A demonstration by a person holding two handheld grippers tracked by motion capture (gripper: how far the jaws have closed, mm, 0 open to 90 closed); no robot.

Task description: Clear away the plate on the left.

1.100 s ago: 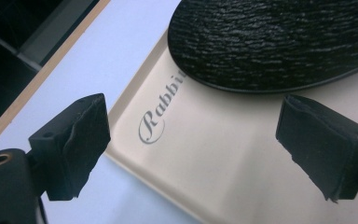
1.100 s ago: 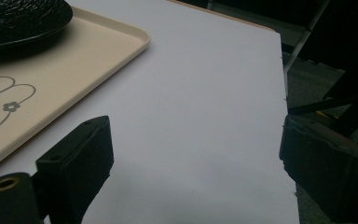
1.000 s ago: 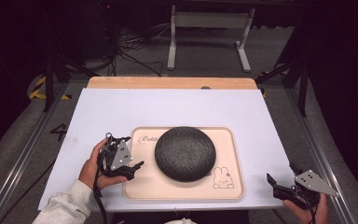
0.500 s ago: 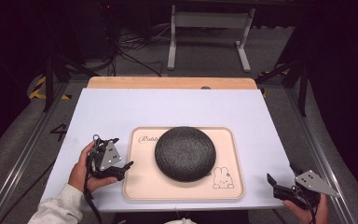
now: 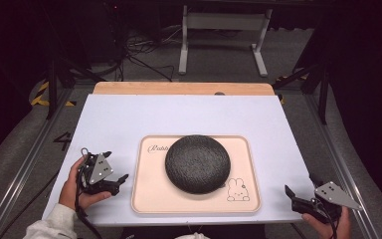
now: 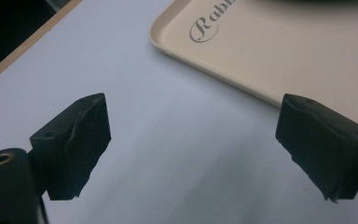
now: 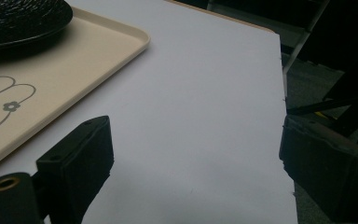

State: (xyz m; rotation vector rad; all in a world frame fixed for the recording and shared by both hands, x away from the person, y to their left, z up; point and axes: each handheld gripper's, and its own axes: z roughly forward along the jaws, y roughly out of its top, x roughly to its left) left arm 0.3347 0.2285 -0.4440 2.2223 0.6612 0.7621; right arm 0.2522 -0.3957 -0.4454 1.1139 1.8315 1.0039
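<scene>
Dark floor and cables surround the pale lavender worktop (image 5: 129, 119). On it lies the cream rectangular plastic tray with a rabbit print (image 5: 149, 199), carrying the round black textured dish (image 5: 197, 163) at its middle. The left gripper (image 5: 117, 181) sits just beside the tray's left edge, fingers (image 6: 77, 140) released and empty; the right gripper (image 5: 292, 196), likewise spread, hovers near the worktop's right edge. A one-sided lift could tilt the tray and slide the dish off.

Both tongs, left (image 5: 115, 180) and right (image 5: 294, 198), seemingly gape wide.
</scene>
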